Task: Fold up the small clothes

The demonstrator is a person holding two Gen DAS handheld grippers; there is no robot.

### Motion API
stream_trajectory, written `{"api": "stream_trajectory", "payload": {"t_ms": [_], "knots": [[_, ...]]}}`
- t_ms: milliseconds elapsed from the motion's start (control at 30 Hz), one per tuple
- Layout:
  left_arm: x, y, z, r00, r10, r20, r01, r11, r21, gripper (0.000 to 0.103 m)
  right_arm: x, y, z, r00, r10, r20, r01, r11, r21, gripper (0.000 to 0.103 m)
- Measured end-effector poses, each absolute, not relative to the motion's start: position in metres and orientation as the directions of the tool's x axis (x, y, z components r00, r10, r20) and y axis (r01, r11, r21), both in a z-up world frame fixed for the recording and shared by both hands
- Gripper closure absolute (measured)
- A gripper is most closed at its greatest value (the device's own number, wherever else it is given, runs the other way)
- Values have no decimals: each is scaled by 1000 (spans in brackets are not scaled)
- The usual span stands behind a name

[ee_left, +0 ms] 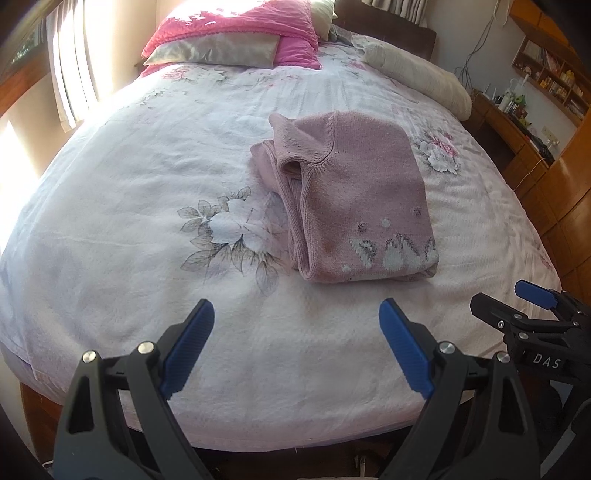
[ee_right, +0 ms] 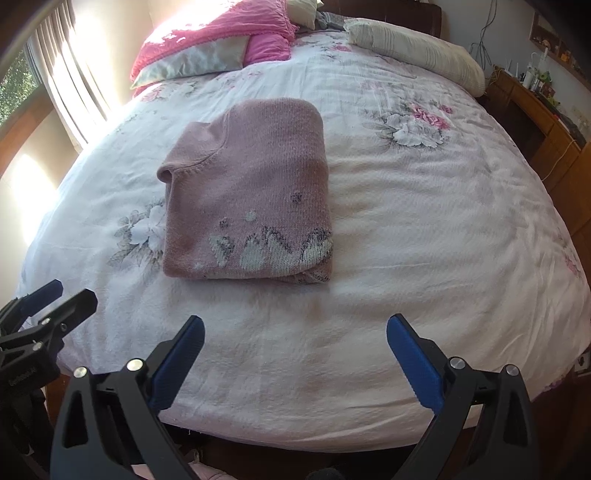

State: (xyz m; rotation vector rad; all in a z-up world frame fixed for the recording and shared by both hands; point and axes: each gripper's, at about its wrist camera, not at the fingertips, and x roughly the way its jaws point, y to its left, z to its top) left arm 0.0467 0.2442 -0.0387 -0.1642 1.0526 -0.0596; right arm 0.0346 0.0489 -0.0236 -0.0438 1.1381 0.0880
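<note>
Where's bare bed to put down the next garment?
Free: the strip between the folded pink sweater and the near edge of the bed, and the wide patch to the sweater's right, short of the white bolster. Crowded: the headboard end, with pink pillows. Both the left gripper and right gripper hover open, empty.

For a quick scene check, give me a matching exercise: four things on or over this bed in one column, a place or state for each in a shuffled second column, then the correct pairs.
Things:
1. pink sweater
2. bright pink blanket
3. cream pillow
4. left gripper

Places or states:
A. head of the bed, window side
B. open, holding nothing
C. folded, mid-bed on the floral bedspread
D. far side, nearest the wooden desk

Pairs: 1-C, 2-A, 3-D, 4-B
</note>
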Motion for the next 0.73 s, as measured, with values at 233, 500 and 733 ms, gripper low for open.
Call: {"api": "stream_trajectory", "payload": {"t_ms": [233,500,733], "knots": [[48,243,-38,496,-119,-860,-25,988,-151,13,36,48,-21,441,31,-897,-83,997,-6,4],[49,243,-40,488,-118,-865,-26,988,-149,13,36,47,-21,450,32,-892,-78,997,-4,4],[49,244,-40,488,-114,-865,-30,989,-147,13,36,45,-24,438,35,-898,-70,998,5,4]]}}
